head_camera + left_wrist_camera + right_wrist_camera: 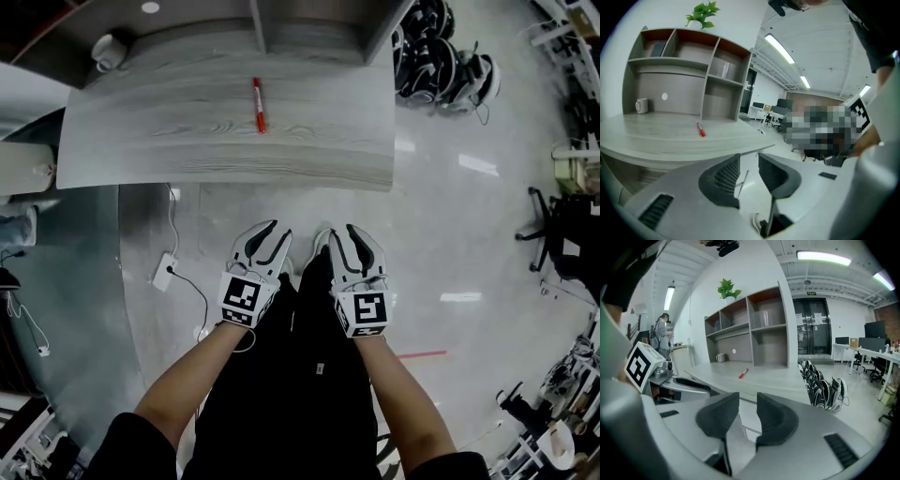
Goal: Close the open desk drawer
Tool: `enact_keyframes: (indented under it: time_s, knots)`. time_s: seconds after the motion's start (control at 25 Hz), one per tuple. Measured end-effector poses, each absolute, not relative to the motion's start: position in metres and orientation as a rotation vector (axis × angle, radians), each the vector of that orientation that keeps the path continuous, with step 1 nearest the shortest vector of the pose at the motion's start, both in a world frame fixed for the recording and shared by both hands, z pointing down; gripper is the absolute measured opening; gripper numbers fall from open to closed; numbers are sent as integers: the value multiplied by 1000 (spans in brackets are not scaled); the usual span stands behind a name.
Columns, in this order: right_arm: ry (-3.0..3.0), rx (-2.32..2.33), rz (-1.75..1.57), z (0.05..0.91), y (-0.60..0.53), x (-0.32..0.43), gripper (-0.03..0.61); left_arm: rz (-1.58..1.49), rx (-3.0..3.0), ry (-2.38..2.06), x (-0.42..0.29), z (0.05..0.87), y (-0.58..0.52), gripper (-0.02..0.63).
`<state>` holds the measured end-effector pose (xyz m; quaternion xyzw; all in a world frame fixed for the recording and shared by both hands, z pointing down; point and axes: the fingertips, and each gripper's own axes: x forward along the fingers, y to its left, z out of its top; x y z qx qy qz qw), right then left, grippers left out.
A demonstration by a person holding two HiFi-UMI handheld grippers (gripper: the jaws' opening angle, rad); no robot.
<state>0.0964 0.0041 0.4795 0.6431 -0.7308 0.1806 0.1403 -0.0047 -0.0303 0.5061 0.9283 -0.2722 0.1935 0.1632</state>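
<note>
No open drawer shows in any view. The curved grey wooden desk [187,131] lies ahead of me, with a red marker [258,105] on its top. My left gripper [267,234] and right gripper [339,234] are held side by side close to my body, over the floor and short of the desk's front edge. Each stands a little open, a narrow gap between its dark pads and nothing in it. The left gripper view shows its jaws [749,159] pointing at the desk [670,136] and marker [700,130]. The right gripper [747,399] faces the marker [743,373] too.
A white mug [108,52] stands at the desk's back left under a shelf unit [689,70] topped by a plant [702,14]. A power strip [164,272] and cables lie on the floor at left. Black and white bags [441,61] sit right of the desk. An office chair [553,230] stands at far right.
</note>
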Motion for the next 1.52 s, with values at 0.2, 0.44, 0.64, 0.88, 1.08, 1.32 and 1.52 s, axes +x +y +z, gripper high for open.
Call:
enact_keyframes:
  time_s: [0.2,0.44,0.64,0.88,1.08,1.32,1.52]
  knots:
    - [-2120,1938,468,414,11,93,129,473,2663,-789,-8,448,-18,132]
    - [-2174,1969,406,348,32,73,129,394,2738,-752,-9,376,0,132]
    - [-2203,1963,303,297,49,54,130,300,2729,-764,-16,324,11,132]
    - [-2246,2025,194,237,57,54,129,158,2792,-769,-17,263,22,132]
    - [-2255,2084,178,212,55,53,107,73,2847,-777,-30,232,21,84]
    - [-2281,2083,201,201,56,41,72,75,2825,-891,-51,220,15,32]
    - [-2320,2087,196,195,52,32,40,95,2834,-901,-59,217,15,14]
